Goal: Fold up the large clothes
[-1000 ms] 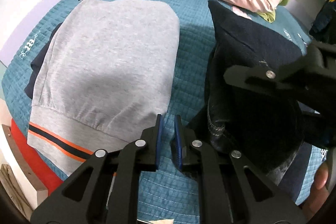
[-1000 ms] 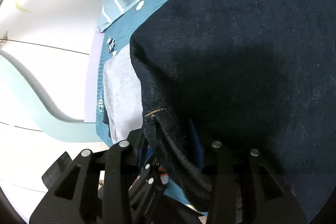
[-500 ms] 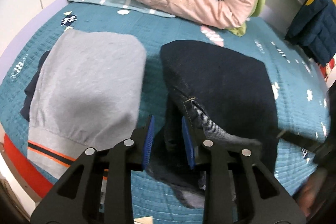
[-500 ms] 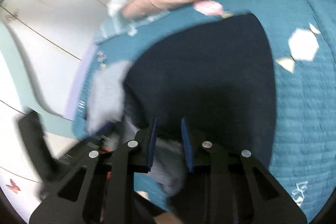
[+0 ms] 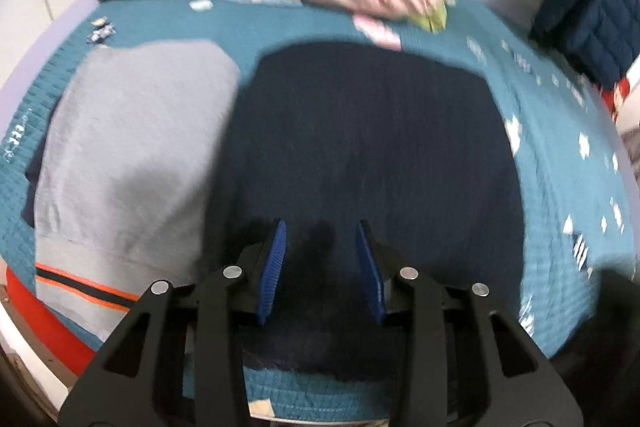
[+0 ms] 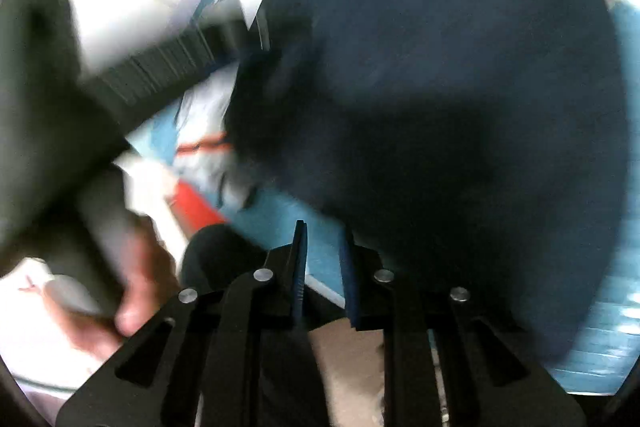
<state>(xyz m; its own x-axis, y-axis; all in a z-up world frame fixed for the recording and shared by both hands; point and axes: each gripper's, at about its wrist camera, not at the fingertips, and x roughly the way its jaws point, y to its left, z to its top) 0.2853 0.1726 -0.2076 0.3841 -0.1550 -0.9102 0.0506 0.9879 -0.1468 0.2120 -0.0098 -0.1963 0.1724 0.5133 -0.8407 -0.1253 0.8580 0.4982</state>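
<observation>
At the left of the left wrist view lies the grey sweatshirt (image 5: 132, 155), already folded, its orange-striped hem toward the lower left; treat it as soft, light knit that needs no further handling. At the centre of the same frame lies the dark denim garment (image 5: 360, 155), folded flat on the teal quilt (image 5: 560, 187); judge it heavier and stiffer than the knit, likely to hold a crease but to sag if lifted by one point; take hold at a thick seamed edge or a corner, not the middle of the panel.

The left gripper (image 5: 320, 269) stands over the near edge of the denim at lower centre; its jaws are opening, the cloth lies below the gap, and the blue pads do not press on it.

In the blurred right wrist view, the denim fills the centre and right; the right gripper (image 6: 322, 269) sits at lower centre over the quilt edge, its jaws closing with a narrow gap and nothing between them. A hand (image 6: 128, 291) shows at lower left.
</observation>
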